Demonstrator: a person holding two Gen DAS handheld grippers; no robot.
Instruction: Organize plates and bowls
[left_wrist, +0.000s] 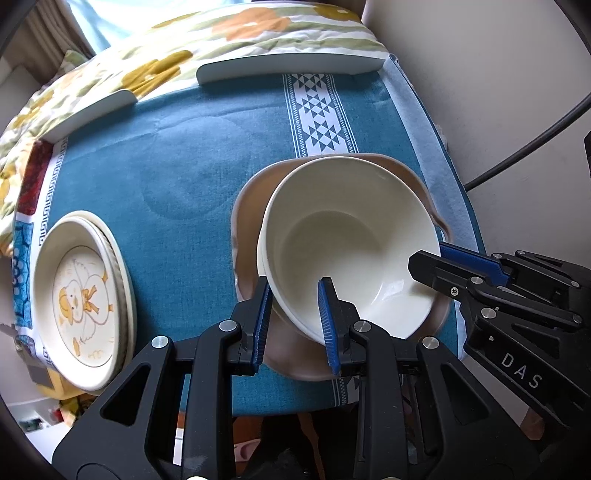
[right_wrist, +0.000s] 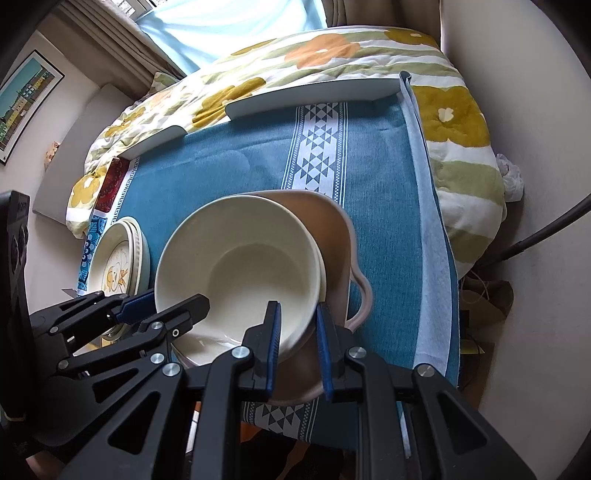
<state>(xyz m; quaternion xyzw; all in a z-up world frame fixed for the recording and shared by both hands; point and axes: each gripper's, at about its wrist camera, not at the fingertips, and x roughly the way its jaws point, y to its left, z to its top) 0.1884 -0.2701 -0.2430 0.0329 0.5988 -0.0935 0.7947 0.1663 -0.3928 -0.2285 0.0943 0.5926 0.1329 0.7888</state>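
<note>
A cream bowl (left_wrist: 351, 229) (right_wrist: 240, 266) sits tilted inside a second cream bowl, whose rim shows just below it. Both are nested in a tan bowl (left_wrist: 251, 206) (right_wrist: 332, 229) with a side handle, on the blue tablecloth (left_wrist: 184, 177). My left gripper (left_wrist: 294, 282) (right_wrist: 177, 297) is shut on the cream bowl's near rim, one pad inside and one outside. My right gripper (right_wrist: 297, 306) (left_wrist: 428, 254) is shut on the same bowl's right rim, again one pad inside and one outside. A stack of cream plates (left_wrist: 81, 295) (right_wrist: 118, 269) lies at the left, the top one bearing a duck drawing.
Two white curved pieces (left_wrist: 288, 64) (right_wrist: 314, 98) lie along the cloth's far edge, with a floral quilt (left_wrist: 240, 22) behind them. A black cable (left_wrist: 535, 147) runs along the wall on the right. The table's front edge lies just under the grippers.
</note>
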